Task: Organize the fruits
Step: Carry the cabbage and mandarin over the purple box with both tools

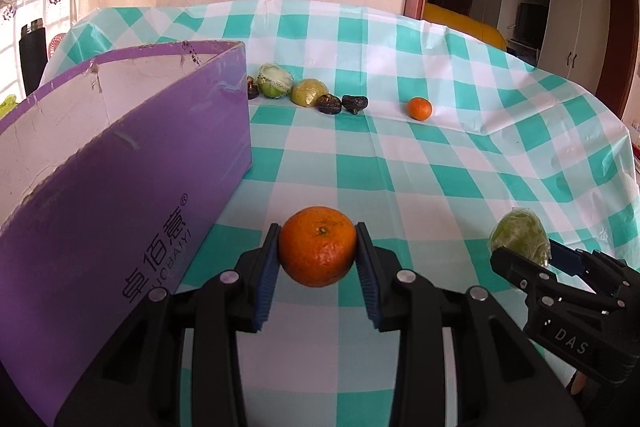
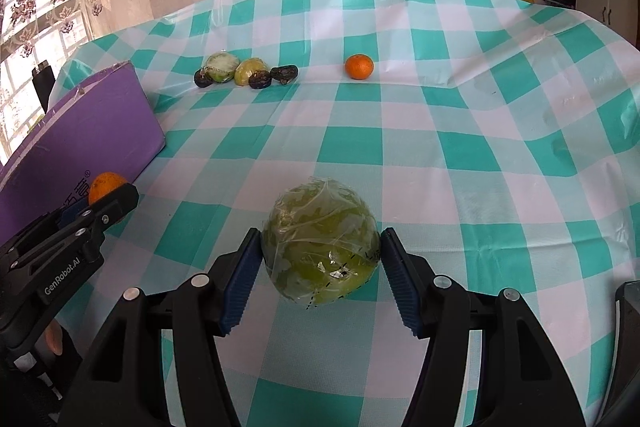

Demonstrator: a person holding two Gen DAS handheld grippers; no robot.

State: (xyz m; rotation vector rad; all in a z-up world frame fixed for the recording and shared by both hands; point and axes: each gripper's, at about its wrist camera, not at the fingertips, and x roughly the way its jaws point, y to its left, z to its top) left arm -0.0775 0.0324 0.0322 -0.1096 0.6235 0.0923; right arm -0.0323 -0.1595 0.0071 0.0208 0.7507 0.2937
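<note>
1. Fruit fills both claws: the left gripper (image 1: 317, 253) is clamped on a large orange (image 1: 317, 251), its blue ribbed pads (image 1: 267, 279) pressed against the fruit's two sides.
2. That orange is deep in colour with a pebbled skin, its small green stem scar facing the camera; it sits just above the checked tablecloth (image 1: 460, 155), close beside the purple box (image 1: 132, 195).
3. The right gripper (image 2: 320, 259) is clamped on a green fruit (image 2: 320, 247) wrapped in crinkled clear film; the wrap shows glare and some dark dashed markings near its lower side.
4. Seen from the left wrist, the wrapped green fruit (image 1: 520, 235) is to the right of the orange, well apart from it.
5. Farther back on the cloth lies a row: a netted pale green fruit (image 2: 220, 67), a wrapped yellow-green fruit (image 2: 250, 70) and three dark wrinkled fruits (image 2: 284, 73), touching or nearly so.
6. A small orange (image 2: 359, 67) sits alone to the right of that row.
7. The purple box stands open at the left, its inside white, with printed characters on its side.
</note>
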